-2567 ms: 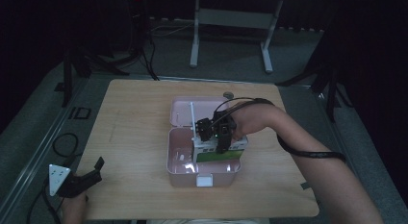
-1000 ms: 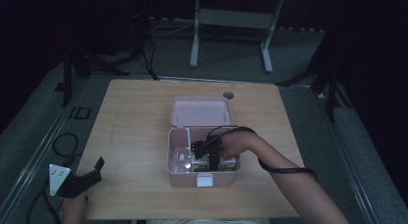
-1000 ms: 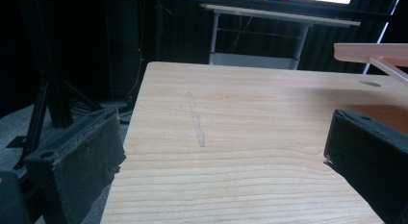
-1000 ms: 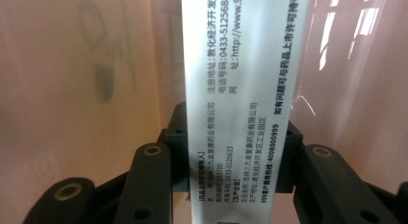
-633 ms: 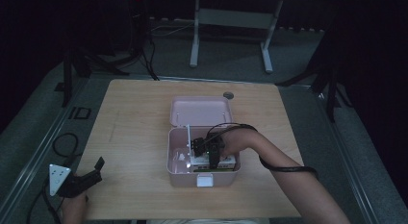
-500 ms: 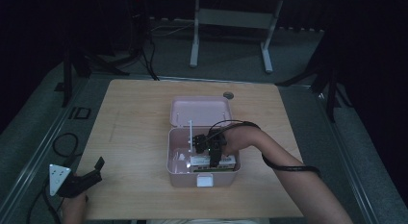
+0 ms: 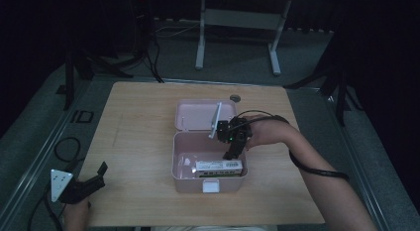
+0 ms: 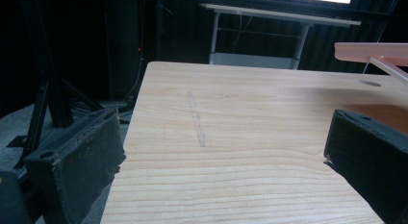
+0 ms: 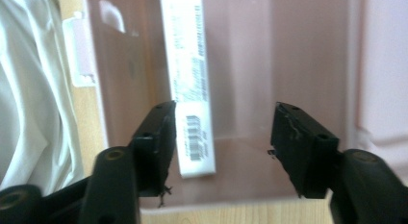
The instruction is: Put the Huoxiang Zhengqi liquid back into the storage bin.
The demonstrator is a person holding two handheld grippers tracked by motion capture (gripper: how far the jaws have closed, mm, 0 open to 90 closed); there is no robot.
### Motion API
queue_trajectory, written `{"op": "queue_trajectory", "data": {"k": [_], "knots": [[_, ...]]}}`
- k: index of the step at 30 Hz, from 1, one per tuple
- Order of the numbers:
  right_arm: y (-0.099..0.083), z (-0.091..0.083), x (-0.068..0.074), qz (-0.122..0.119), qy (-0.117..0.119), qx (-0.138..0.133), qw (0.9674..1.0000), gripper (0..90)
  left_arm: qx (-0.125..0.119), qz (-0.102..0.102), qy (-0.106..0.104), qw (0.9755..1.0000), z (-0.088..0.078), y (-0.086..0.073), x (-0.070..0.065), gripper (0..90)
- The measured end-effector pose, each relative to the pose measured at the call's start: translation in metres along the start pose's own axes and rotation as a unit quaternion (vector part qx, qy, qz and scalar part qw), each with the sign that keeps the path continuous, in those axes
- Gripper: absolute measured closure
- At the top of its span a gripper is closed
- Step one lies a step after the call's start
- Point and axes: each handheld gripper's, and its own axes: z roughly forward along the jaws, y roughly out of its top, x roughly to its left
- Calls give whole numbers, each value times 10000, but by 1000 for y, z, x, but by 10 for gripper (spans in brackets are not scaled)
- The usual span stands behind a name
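Hovering over the open pink plastic box (image 7: 184, 164), the right gripper (image 7: 232, 152) points down into it with its jaws parted to a middling gap; they have just been opening, and nothing sits between the pads. In the right gripper view the white carton (image 9: 188, 75) with printed text and barcodes lies flat on the box floor below the jaws, running away from the left-hand jaw, whose tip overlaps the carton's near end in the picture; the other jaw stands well apart from it over bare pink floor. From the high view the carton (image 7: 218, 167) rests along the box's near wall, just below the gripper's tips. The box's hinged lid (image 7: 198, 114) lies open behind the gripper on the wooden table (image 7: 138, 142).

The left gripper (image 7: 96, 174) rests at the table's near left corner, well apart from the box. Its jaws stand wide open with nothing but bare tabletop (image 8: 231, 137) between them.
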Motion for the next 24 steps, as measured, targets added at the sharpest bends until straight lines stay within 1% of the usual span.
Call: {"op": "queue_trajectory", "data": {"k": [1,2,3,4,6,8,9,11,12,14,15,17,19,20,21,22,24], "knots": [[0,0,0,0,0,0,10000,400,0,0,0,10000,0,0,0,2],[-4,-3,-2,59,-61,-49,10000,385,1,0,3,10000,0,0,0,2],[-14,-8,-6,197,-166,-159,9995,364,2,-1,6,10000,0,0,0,2],[-18,-10,-8,264,-202,-233,9992,347,-2,-4,7,10000,0,0,0,2],[-28,-14,-12,442,-280,-360,9980,328,1,-2,8,10000,0,0,0,2],[-38,-17,-16,531,-413,-494,9965,289,-2,2,9,10000,0,0,0,2],[-43,-18,-17,615,-444,-551,9956,266,-2,1,8,10000,0,0,0,2],[-54,-19,-21,743,-418,-645,9943,151,-3,1,8,10000,0,0,0,2],[-60,-19,-23,834,-408,-743,9929,143,-2,3,7,10000,0,0,0,2],[-70,-18,-28,1039,-521,-860,9895,136,0,6,6,10000,0,0,0,2],[-76,-17,-30,1114,-590,-891,9880,135,-2,7,7,10000,0,0,0,2],[-88,-13,-35,1280,-624,-940,9853,132,-1,8,7,10000,0,0,0,2],[-100,-8,-40,1350,-701,-985,9834,123,-2,7,7,10000,0,0,0,2],[-100,-8,-40,1350,-701,-985,9834,123,0,10,6,10000,0,0,0,2],[-108,-4,-43,1401,-777,-1014,9819,123,0,10,5,10000,0,0,0,2],[-117,2,-46,1493,-855,-1070,9793,123,4,12,4,10000,0,0,0,2],[-126,10,-50,1643,-912,-1162,9753,123,6,16,9,10000,0,0,-1,2]]}}
